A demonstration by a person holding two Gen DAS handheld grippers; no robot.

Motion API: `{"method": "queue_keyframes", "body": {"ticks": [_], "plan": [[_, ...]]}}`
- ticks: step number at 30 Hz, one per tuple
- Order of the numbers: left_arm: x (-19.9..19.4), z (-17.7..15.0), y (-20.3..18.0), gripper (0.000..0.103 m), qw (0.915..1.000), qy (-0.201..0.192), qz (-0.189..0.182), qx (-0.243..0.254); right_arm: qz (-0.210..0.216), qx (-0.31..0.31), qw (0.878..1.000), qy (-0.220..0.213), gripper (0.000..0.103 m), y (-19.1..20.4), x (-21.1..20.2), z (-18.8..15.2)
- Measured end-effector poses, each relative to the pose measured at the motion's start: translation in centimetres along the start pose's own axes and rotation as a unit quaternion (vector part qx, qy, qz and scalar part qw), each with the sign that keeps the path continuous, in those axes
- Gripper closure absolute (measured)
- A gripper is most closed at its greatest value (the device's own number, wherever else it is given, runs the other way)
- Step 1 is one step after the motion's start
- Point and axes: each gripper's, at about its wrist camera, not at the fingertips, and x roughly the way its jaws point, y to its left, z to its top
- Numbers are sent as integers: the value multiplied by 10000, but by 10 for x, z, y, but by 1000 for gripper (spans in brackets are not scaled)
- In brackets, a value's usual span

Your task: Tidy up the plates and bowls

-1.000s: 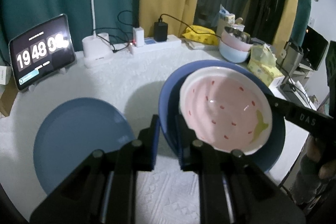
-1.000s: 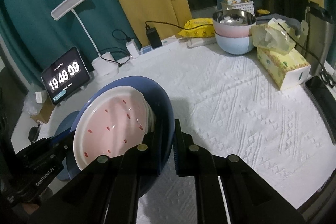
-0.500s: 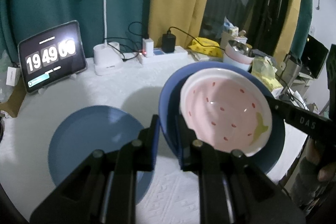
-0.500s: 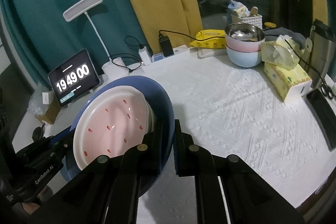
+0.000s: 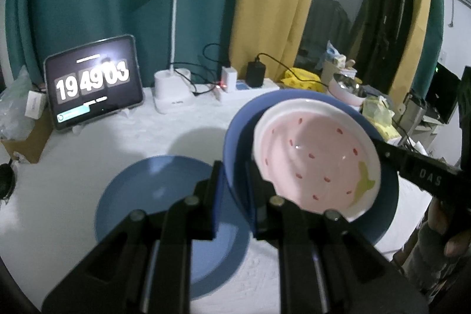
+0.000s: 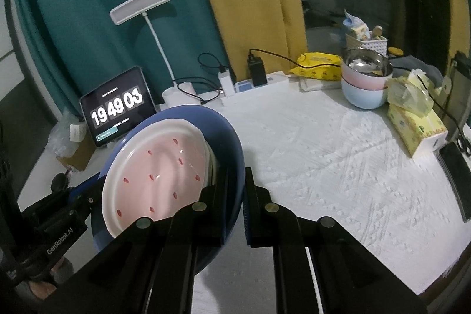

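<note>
You've got both grippers, left (image 5: 232,190) and right (image 6: 235,196), clamped on the round blue plate's (image 5: 235,137) rim, pink strawberry-pattern ceramic dish (image 5: 318,164) on it. Second flat blue plate (image 5: 164,196) lies on the white tablecloth (image 6: 338,167) underneath; stacked bowls (image 6: 365,78) sit well apart.

On the tablet (image 5: 94,81) the digits 19 49 03 are shown — "GenRobot.AI" is printed on the left gripper (image 6: 59,237), "DAS" on the right gripper (image 5: 429,177).

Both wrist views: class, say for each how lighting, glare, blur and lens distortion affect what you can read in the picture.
Left wrist view: dim room, fisheye vignette at the corners; the tablet clock glares so its last digits smear; small highlights glint in the pink bowl. Right wrist view: equally dim, curtains bow with the lens; the clock reads sharper, the tablecloth edge is soft.
</note>
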Motion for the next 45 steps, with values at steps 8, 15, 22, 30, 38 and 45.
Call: {"method": "queue_keyframes", "body": {"ticks": [8,15,22,30,38,45], "plan": [[-9,2,28,90,9997,-104,166,-117,117,-171,9998,52,93,27,11,4],[-12,2,52,90,9990,-151,325,-257,256,-292,9991,141,93,51,25,6],[-9,-3,78,90,9979,-99,489,-408,374,-379,9982,283,93,72,47,4],[4,-9,104,90,9961,69,656,-584,479,-431,9963,561,93,92,79,-3],[19,-16,123,90,9940,286,788,-695,548,-378,9942,849,93,100,107,-10],[21,-14,121,90,9945,212,821,-619,504,-286,9934,992,93,95,115,-10]]}}
